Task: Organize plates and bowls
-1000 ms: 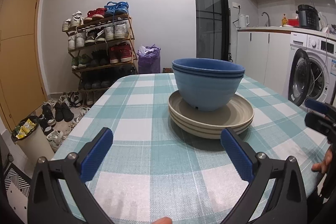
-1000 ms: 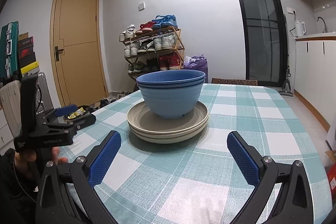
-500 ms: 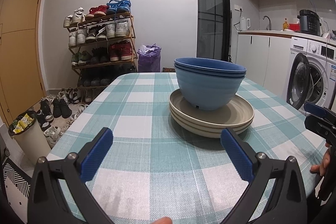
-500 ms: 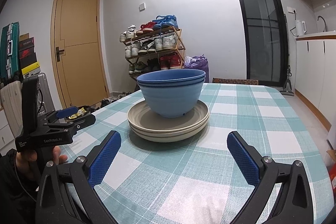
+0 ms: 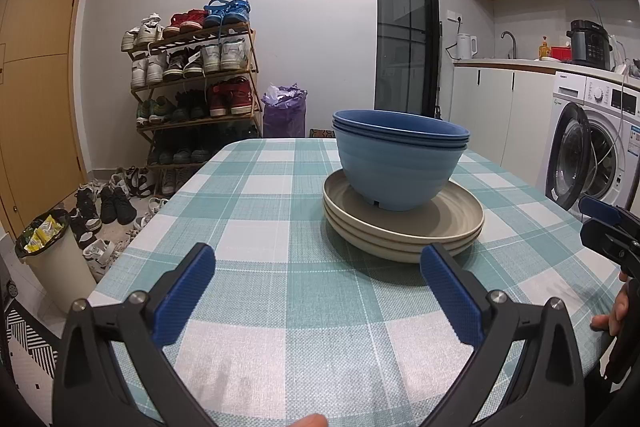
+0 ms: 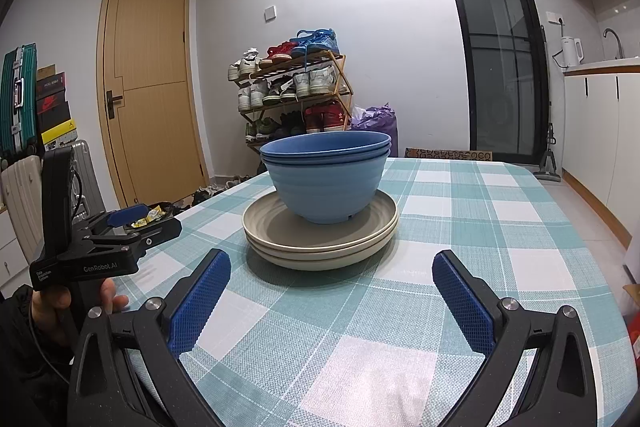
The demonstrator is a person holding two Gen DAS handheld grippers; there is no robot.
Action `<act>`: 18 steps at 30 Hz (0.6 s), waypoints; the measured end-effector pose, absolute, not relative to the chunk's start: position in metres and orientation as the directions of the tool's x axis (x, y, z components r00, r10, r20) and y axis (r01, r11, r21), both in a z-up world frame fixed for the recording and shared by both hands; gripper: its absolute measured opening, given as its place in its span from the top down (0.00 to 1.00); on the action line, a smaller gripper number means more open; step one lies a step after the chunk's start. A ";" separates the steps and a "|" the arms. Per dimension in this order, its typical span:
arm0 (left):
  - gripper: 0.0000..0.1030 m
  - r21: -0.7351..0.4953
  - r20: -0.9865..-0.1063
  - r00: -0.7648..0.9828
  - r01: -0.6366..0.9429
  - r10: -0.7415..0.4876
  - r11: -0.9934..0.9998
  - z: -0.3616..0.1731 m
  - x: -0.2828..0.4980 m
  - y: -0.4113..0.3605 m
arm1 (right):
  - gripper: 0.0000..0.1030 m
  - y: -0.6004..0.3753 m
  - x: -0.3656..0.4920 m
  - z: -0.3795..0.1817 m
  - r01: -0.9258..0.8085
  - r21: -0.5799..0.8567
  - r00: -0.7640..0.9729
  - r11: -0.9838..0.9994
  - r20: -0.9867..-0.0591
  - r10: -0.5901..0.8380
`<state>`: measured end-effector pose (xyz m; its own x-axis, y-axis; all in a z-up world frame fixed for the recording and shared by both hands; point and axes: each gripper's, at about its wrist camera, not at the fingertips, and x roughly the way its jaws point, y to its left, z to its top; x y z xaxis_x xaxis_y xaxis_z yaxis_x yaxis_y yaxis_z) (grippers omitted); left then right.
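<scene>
Nested blue bowls stand upright on a stack of beige plates in the middle of the checked table. My left gripper is open, held low over the near table edge, short of the stack and apart from it. Its blue pads hold nothing. My right gripper is open too, with empty blue pads, facing the stack from the other near side. The left gripper's body shows in the right wrist view.
A shoe rack and a purple bag stand beyond the table's far end. A waste bin sits on the floor at left. A washing machine and counter are at right. A hand grips the left tool.
The left wrist view has drifted slightly to the right and upward; the stack sits in the same place on the table. Both grippers stay open and empty.
</scene>
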<state>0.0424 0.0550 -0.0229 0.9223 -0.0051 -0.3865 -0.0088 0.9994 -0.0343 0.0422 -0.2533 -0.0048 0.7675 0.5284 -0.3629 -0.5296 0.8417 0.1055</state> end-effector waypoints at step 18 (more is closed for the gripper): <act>0.00 -0.025 -0.385 0.923 -0.005 -0.005 1.000 -0.023 0.043 0.054 | 0.00 -0.254 0.042 -0.005 -0.530 0.105 0.767 0.842 -0.364 0.528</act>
